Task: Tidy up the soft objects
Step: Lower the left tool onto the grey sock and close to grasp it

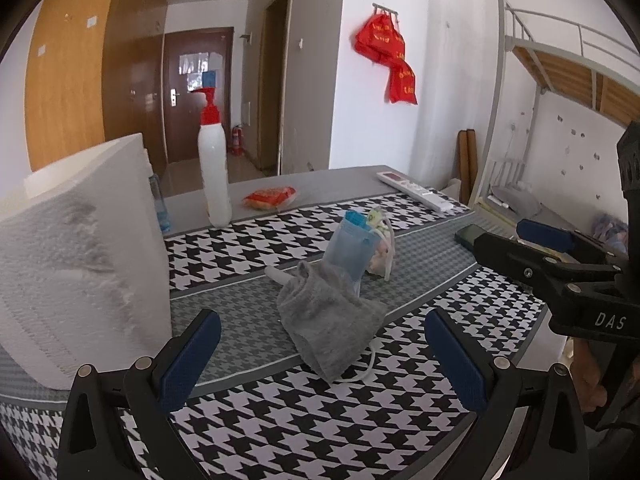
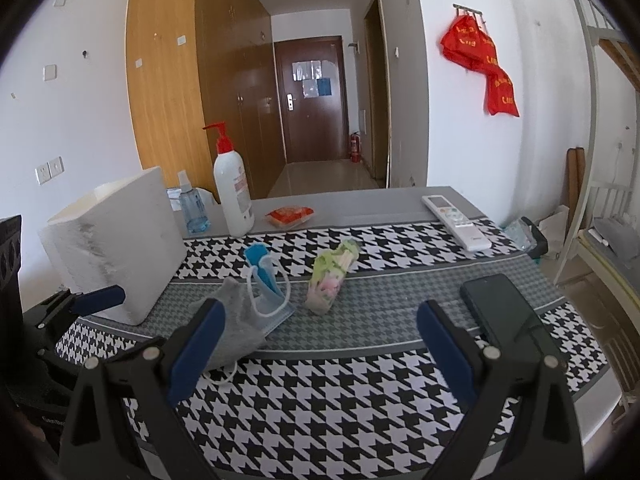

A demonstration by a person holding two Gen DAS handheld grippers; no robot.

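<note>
Left wrist view: left gripper [image 1: 322,354] hangs low over the houndstooth cloth [image 1: 320,420], jaws spread wide, blue pads [image 1: 188,360] bare, nothing between them.
Foam box [image 1: 84,256]: white, standing at the far left on the cloth, well clear of the fingers.
Pump bottle [image 1: 214,176]: upright behind the box, red pump on top, at the cloth's far edge.
Grey sock [image 1: 328,316]: crumpled mid-table, right ahead of the open jaws, not touched by either finger.
Blue mask [image 1: 350,248]: propped up just behind the sock, touching it, white ear loops trailing.
Right gripper [image 1: 548,236]: pokes in from the right edge at mid-height, one blue pad showing; from this side you cannot tell its spread.

Right wrist view: right gripper [image 2: 320,352] is also wide apart and empty, hovering above the cloth.
Left gripper, seen here [image 2: 100,298]: just one blue-tipped finger at the far left, beside the foam box [image 2: 116,244].
Sock and mask: the grey sock [image 2: 236,328] lies partly behind the left finger of this gripper, the blue mask [image 2: 266,284] leaning on it.
Floral bundle [image 2: 330,280]: soft green-and-pink piece lying just right of the mask, apart from it.
Phone [image 2: 504,308]: dark, flat on the cloth at right, partly behind the right finger.
Remote [image 2: 456,220]: white, far right, near the table's back edge.
</note>
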